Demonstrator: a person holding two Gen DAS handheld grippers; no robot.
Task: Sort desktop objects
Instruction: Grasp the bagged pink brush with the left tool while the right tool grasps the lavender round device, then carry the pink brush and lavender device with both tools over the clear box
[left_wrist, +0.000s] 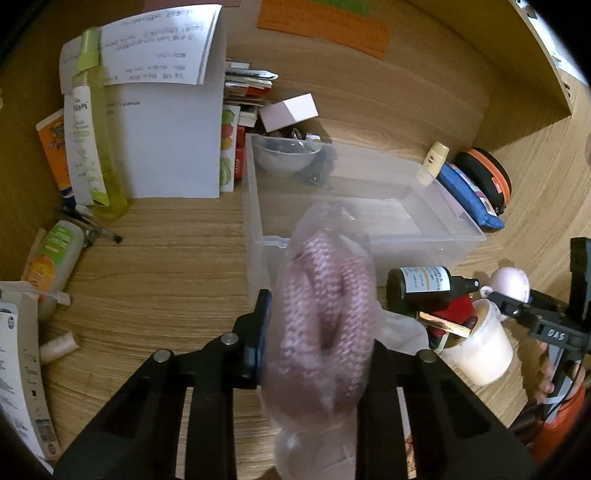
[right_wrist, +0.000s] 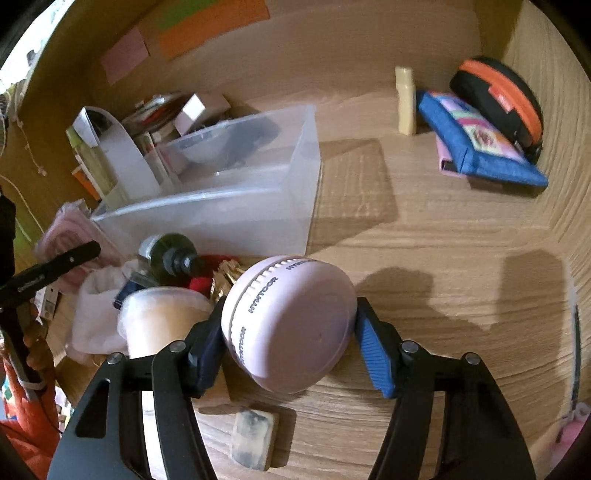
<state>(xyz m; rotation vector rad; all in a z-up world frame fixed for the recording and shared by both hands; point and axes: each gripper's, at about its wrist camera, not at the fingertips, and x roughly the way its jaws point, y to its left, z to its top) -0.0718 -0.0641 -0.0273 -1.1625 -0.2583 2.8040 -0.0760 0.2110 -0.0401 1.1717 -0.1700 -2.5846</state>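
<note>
Left claw pinching bagged pink rope, held above desk just in front of clear bin; right claw clamped on lilac round case (HYHTOOR lettering on rim), near pile beside bin, over desk.

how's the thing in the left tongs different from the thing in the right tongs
The left tongs hold a bagged cord: soft, floppy, pink-and-white braid coiled inside clear plastic. The right tongs hold a round case: hard, smooth, plain lilac, with lettering around its rim. The cord sticks up well past the fingers, while the case sits squat between the pads, tilted on its side. Both are pale pinkish, gripped off the desk, near the clear bin.
</note>
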